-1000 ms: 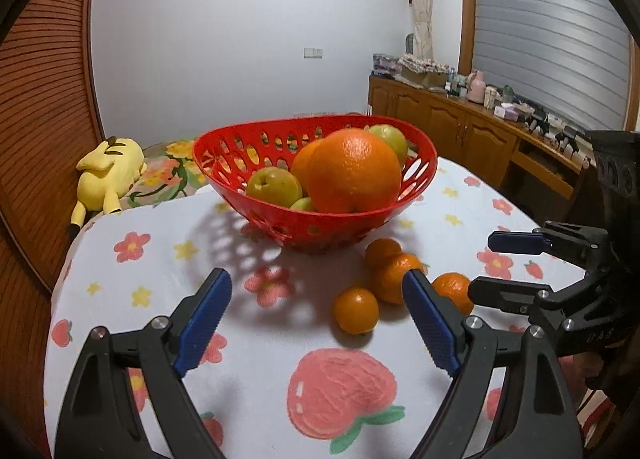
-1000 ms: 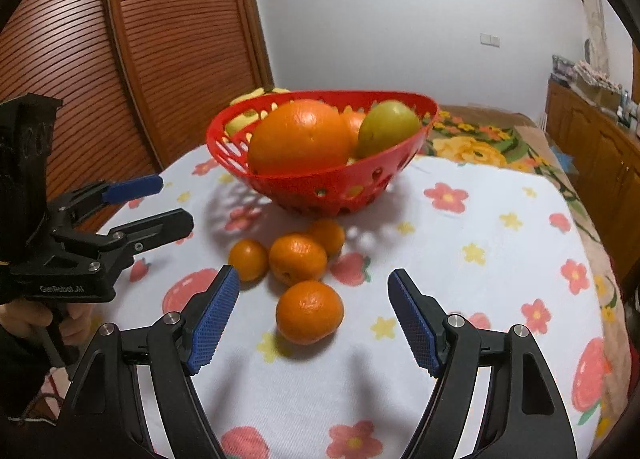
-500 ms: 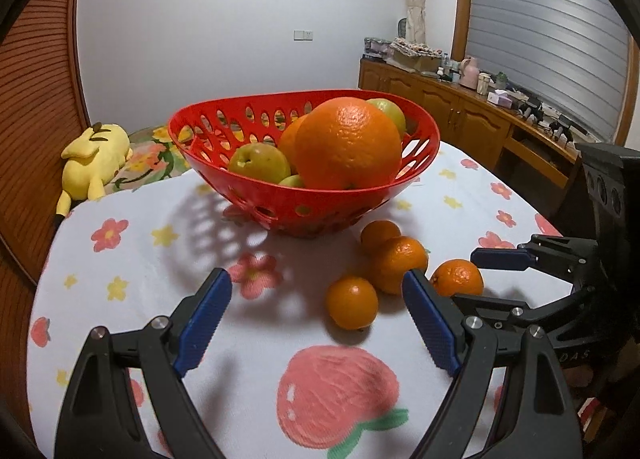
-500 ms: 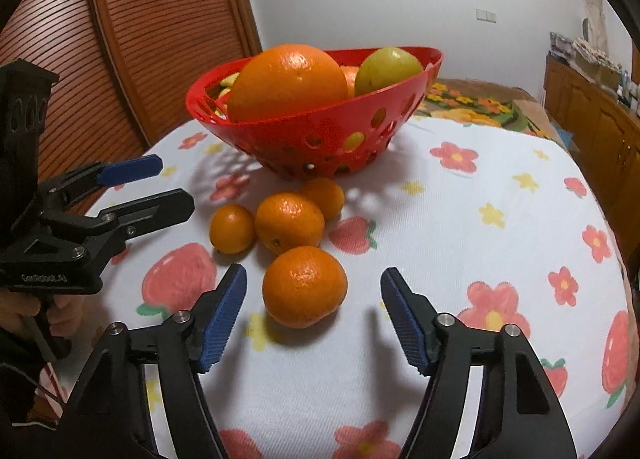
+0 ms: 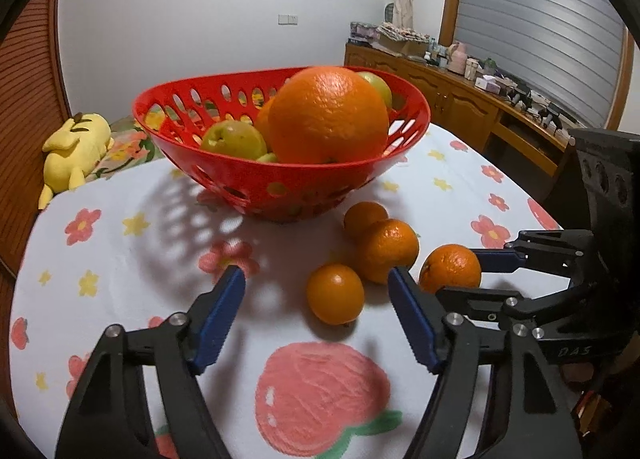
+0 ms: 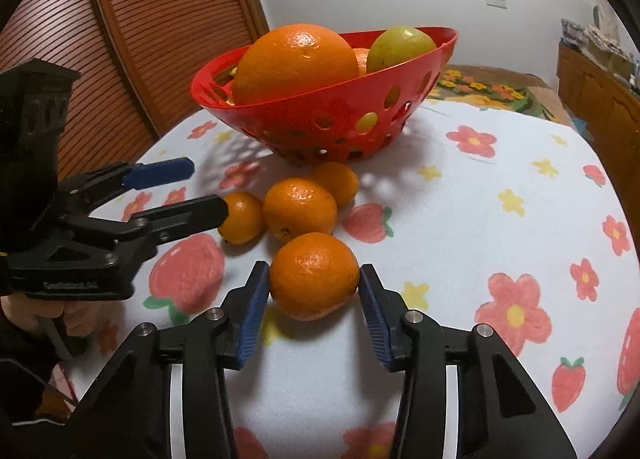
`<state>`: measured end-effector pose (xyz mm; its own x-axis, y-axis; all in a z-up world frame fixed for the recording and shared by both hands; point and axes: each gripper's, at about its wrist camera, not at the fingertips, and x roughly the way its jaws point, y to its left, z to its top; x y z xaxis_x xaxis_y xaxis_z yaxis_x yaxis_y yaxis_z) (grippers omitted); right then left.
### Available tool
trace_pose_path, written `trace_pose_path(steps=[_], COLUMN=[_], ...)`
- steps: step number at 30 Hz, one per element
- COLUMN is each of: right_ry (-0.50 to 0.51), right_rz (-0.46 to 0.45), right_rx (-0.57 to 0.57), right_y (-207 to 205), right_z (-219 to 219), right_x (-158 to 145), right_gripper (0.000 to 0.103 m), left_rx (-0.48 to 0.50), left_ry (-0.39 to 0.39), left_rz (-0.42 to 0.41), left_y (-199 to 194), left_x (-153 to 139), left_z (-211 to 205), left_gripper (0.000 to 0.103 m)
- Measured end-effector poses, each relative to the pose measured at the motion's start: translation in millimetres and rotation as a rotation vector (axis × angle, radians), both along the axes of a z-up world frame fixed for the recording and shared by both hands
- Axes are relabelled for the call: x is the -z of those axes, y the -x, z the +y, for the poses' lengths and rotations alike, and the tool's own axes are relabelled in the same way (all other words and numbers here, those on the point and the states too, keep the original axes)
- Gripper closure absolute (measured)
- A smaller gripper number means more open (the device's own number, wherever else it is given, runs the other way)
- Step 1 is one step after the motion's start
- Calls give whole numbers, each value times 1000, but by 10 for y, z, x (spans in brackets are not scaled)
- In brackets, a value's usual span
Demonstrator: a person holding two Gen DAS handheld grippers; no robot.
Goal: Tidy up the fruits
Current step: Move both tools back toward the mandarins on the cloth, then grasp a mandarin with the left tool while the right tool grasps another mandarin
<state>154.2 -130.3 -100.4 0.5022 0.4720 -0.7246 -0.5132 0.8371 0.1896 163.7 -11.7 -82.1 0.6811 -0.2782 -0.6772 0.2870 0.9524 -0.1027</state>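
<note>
A red basket [image 5: 280, 179] holds a big orange [image 5: 328, 115] and green fruits [image 5: 234, 139]. Several tangerines lie on the flowered cloth in front of it. My right gripper [image 6: 314, 275] is closing, and its blue pads touch both sides of the nearest tangerine [image 6: 314, 283], which rests on the cloth. My left gripper [image 5: 316, 279] is closing too. A small tangerine [image 5: 335, 293] sits between its pads with a gap on each side. Two more tangerines [image 5: 386, 249] lie just beyond, close to the basket. The left gripper [image 6: 206, 191] shows beside the small tangerine [image 6: 242, 217].
A yellow plush toy [image 5: 74, 147] lies past the table's far left edge. A wooden sideboard [image 5: 460, 107] with clutter runs along the right wall. A slatted wooden door [image 6: 120, 39] stands behind the table. A hand [image 6: 76, 315] holds the left gripper's handle.
Both grippers came down closer to the cloth. The right jaws narrowed from wide apart onto the nearest tangerine. The left jaws narrowed around the small tangerine.
</note>
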Motion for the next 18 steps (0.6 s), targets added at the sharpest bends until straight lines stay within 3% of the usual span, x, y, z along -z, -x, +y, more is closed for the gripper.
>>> trace_pose_path(steps=[18], right_ry=[22], right_rz=[-24], right_rx=[34], right_y=[153], right_z=[-247], right_x=[-28], right_gripper=[57], left_rx=[13], left_ry=[-37], left_rz=[109], left_y=[-146], left_x=[196], left_z=[-178], left_gripper=[35])
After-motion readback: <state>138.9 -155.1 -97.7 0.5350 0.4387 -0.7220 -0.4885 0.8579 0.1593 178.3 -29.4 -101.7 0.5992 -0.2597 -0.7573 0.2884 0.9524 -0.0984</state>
